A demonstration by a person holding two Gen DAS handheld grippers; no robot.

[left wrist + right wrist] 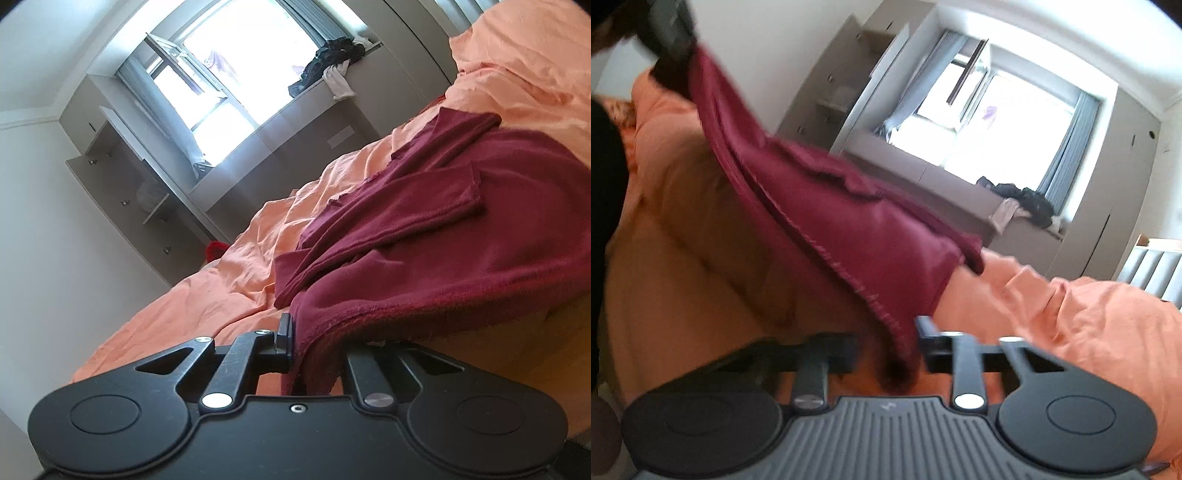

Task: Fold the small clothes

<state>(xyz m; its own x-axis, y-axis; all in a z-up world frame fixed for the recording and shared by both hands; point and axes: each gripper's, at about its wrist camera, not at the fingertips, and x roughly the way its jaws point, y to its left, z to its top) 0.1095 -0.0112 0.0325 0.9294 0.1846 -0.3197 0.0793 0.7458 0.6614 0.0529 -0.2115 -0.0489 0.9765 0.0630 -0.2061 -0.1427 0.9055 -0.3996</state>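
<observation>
A maroon garment [849, 221] is pinched by the right gripper [888, 349] at its lower edge and by the left gripper [674, 48] at upper left, stretched above orange bedding [1089, 325].

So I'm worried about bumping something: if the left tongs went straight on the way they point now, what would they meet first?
Probably only the maroon garment that the left tongs already grip, then the orange bedcover under it. The cabinets lie well off to the side, though depth is hard to judge.

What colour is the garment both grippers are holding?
Dark red (maroon) garment, plain with no pattern; clearest in the left wrist view.
</observation>
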